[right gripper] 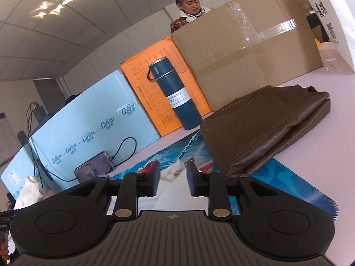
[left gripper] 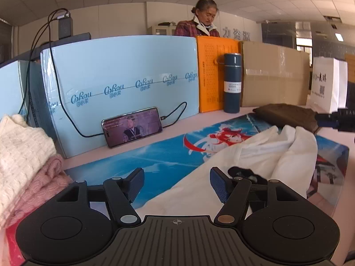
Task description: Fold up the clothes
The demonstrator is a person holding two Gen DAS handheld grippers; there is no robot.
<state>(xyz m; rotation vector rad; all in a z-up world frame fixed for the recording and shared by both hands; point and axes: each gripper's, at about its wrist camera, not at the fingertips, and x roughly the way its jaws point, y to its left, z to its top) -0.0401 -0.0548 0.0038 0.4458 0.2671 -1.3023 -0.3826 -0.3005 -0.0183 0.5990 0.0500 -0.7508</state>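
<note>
A white garment (left gripper: 266, 155) lies crumpled on the blue printed mat (left gripper: 155, 155), with a small black patch (left gripper: 243, 174) on it. My left gripper (left gripper: 176, 184) is open above the garment's near left edge, its right finger over the cloth and nothing between the pads. In the right wrist view, my right gripper (right gripper: 173, 181) is also open. The white garment (right gripper: 172, 197) shows through the gap and below it, and the pads do not press on it. A folded brown leather garment (right gripper: 266, 128) lies just ahead to the right.
A cream knit (left gripper: 22, 146) and a pink knit (left gripper: 44, 184) are piled at the left. A phone (left gripper: 132, 126) on a cable leans on a light blue box (left gripper: 122, 66). An orange box (left gripper: 210, 73), blue bottle (left gripper: 231, 83), cardboard box (left gripper: 275, 75) and white bag (left gripper: 326, 84) line the back; a person (left gripper: 199, 26) stands behind.
</note>
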